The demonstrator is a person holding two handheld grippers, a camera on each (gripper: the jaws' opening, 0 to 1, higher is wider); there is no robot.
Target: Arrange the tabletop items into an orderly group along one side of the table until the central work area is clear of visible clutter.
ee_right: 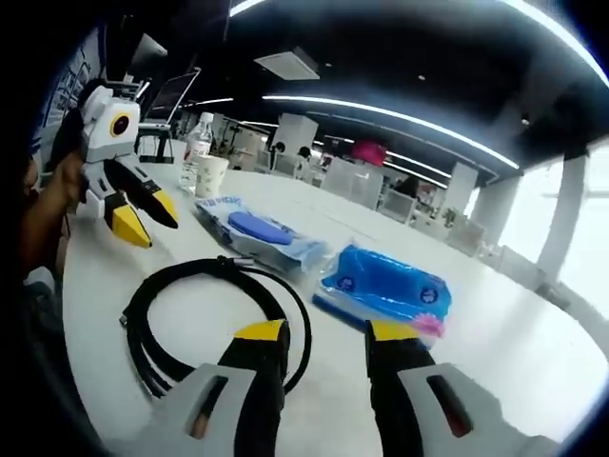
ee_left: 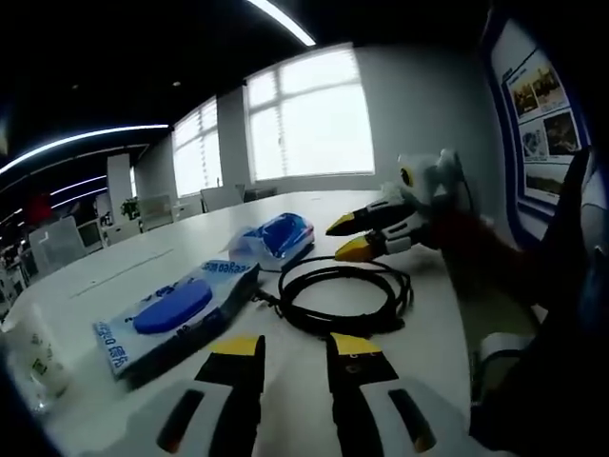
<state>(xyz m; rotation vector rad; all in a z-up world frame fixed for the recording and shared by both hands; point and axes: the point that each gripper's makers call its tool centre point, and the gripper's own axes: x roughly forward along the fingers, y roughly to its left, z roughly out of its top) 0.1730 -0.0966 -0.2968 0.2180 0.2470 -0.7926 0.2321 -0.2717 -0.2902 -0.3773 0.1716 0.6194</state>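
White table [ee_left: 314,214] carries the clutter, none of it yet lined up along an edge by the look of it; sorting seems barely begun. Largest item, flat wet-wipes pack with blue lid [ee_left: 176,312], lies near the smaller blue tissue pack [ee_left: 276,235]. Coiled black cable [ee_left: 344,295] sits just ahead of the left gripper [ee_left: 298,345], jaws parted, holding nothing. Right gripper [ee_right: 326,331] hovers over the same coil, jaws likewise apart and empty. Paper cup [ee_right: 210,175] and clear bottle [ee_right: 196,139] stand farther off, side by side. Room: open office, strip lights, bright windows, posters on one wall.
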